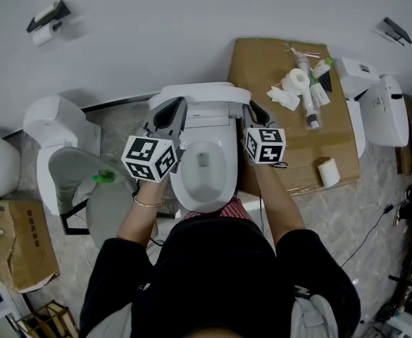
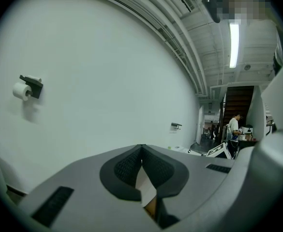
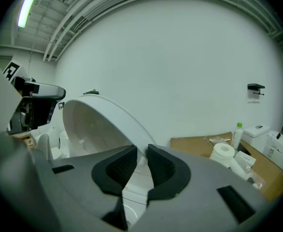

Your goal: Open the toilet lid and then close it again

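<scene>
The white toilet stands in the middle of the head view with its lid [image 1: 200, 91] raised against the tank, so the seat [image 1: 223, 182] and bowl lie uncovered. My left gripper [image 1: 169, 113] is at the lid's left end. In the left gripper view its jaws [image 2: 141, 148] meet at the tips and point at the bare wall. My right gripper [image 1: 256, 111] is at the lid's right end. In the right gripper view the lid [image 3: 95, 122] curves down into the narrow slot between the jaws [image 3: 141, 154], which are shut on its rim.
A cardboard-topped surface [image 1: 283, 153] right of the toilet holds paper rolls [image 1: 298, 80] and bottles. Another toilet [image 1: 58, 150] stands to the left, with a torn cardboard box [image 1: 15, 241] nearer me. A paper holder [image 1: 47, 21] hangs on the wall. White units [image 1: 382, 108] sit far right.
</scene>
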Motion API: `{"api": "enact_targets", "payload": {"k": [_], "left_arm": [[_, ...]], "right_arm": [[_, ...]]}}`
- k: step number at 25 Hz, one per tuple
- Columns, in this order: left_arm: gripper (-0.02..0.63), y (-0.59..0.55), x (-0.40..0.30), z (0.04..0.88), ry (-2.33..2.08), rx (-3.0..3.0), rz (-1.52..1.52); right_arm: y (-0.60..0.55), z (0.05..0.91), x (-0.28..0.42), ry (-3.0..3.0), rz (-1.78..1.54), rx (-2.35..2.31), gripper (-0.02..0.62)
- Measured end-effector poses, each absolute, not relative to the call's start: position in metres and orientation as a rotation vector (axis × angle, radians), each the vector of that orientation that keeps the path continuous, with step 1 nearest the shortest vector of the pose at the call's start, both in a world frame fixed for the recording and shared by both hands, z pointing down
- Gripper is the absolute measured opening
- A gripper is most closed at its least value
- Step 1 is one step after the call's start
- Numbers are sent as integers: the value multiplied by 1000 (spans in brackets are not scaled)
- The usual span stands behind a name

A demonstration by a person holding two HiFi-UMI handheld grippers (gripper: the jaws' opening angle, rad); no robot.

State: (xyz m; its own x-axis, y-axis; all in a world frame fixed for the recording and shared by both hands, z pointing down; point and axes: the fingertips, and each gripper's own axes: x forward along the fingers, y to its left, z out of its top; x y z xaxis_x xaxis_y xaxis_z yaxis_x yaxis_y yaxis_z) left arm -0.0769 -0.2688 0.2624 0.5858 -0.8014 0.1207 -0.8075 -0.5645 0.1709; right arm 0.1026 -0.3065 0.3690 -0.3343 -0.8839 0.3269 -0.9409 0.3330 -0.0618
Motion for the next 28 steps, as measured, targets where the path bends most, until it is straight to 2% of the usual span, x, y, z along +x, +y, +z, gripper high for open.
{"api": "enact_targets", "payload": {"k": [28], "left_arm": [[4, -253, -78, 278, -1291, 2614, 80]], "right_arm": [[-278, 381, 107, -2326, 383, 1688, 74]]}}
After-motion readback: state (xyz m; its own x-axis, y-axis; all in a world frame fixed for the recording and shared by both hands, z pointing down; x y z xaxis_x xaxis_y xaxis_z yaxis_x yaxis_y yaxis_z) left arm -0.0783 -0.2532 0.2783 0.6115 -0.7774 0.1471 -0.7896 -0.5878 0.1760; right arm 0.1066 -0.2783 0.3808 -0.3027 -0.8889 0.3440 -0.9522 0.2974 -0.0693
